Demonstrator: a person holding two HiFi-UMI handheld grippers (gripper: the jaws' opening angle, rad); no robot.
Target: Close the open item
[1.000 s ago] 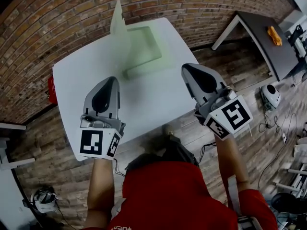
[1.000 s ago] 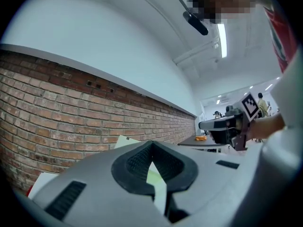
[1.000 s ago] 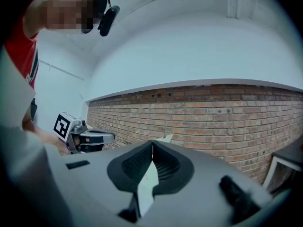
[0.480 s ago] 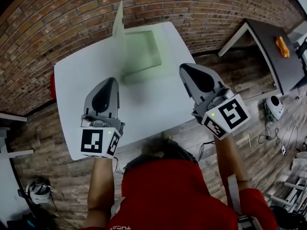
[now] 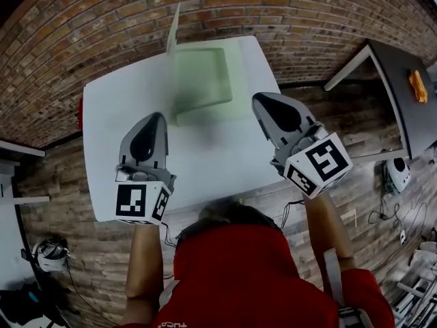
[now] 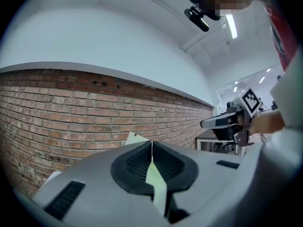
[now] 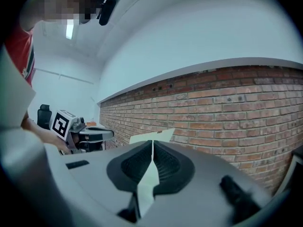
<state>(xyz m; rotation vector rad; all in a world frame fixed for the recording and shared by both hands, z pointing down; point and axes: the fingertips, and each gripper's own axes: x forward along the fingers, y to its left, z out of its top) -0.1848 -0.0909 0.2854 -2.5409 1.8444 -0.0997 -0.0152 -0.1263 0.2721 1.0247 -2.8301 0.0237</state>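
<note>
A shallow pale-green box (image 5: 203, 79) lies open on the far half of the white table (image 5: 113, 108), its lid (image 5: 173, 27) standing upright at the box's left side. My left gripper (image 5: 158, 115) is shut and empty, held over the table's near left part, short of the box. My right gripper (image 5: 261, 98) is also shut and empty, at the table's near right edge. In the left gripper view the shut jaws (image 6: 151, 144) point at the lid (image 6: 134, 137). In the right gripper view the shut jaws (image 7: 152, 144) point at the same lid (image 7: 158, 135).
A brick wall (image 5: 95, 19) runs right behind the table. A dark table (image 5: 392, 80) with an orange thing (image 5: 418, 86) stands at the right. Something red (image 5: 80, 113) sits at the white table's left edge. Wooden floor with cables surrounds me.
The head view has swung, so table and box sit a little further right and lower. Both grippers hold nearly the same place and stay shut.
</note>
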